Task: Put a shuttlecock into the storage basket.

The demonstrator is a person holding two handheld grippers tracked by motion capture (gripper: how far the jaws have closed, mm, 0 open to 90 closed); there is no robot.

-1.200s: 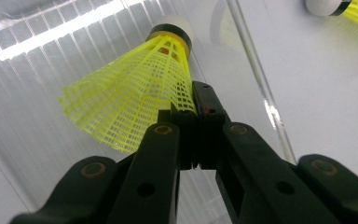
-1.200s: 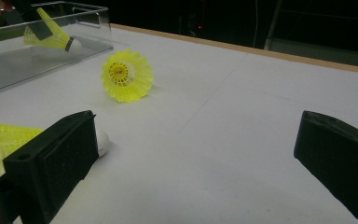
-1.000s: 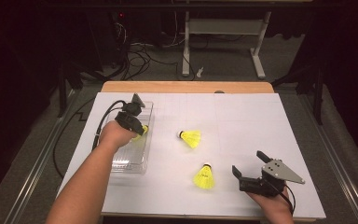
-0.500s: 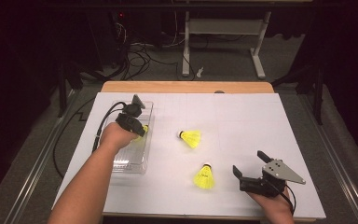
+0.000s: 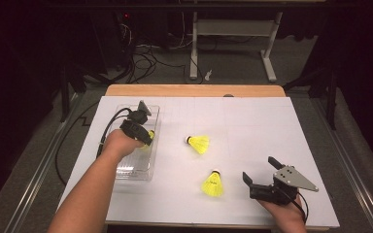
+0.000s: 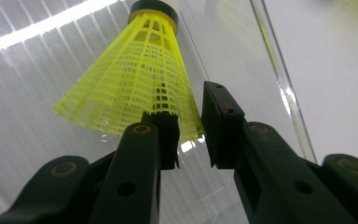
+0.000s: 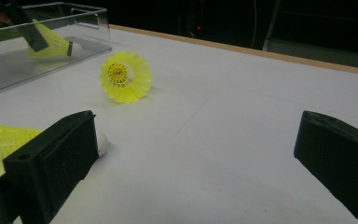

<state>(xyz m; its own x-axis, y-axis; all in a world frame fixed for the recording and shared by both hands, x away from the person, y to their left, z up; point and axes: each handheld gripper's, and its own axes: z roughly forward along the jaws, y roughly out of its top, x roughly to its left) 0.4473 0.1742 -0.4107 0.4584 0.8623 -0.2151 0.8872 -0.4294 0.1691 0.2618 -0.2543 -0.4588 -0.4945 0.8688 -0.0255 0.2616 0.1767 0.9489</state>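
Right gripper [image 5: 259, 175] found at near table [image 5: 252, 126] edge, jaws spread wide, nothing between them. Nearest shuttlecock [image 5: 212, 184] noted just beside it on the white surface; second shuttlecock [image 5: 198, 143] farther out, mid-table. Left gripper [image 6: 189, 126] inside clear box [image 5: 151, 165], jaws just parted slightly; skirt of third shuttlecock [image 6: 135, 74] between the pads, grip apparently slackened, shuttlecock lying on the box floor. Judged as one delivered and being released, two left to collect.
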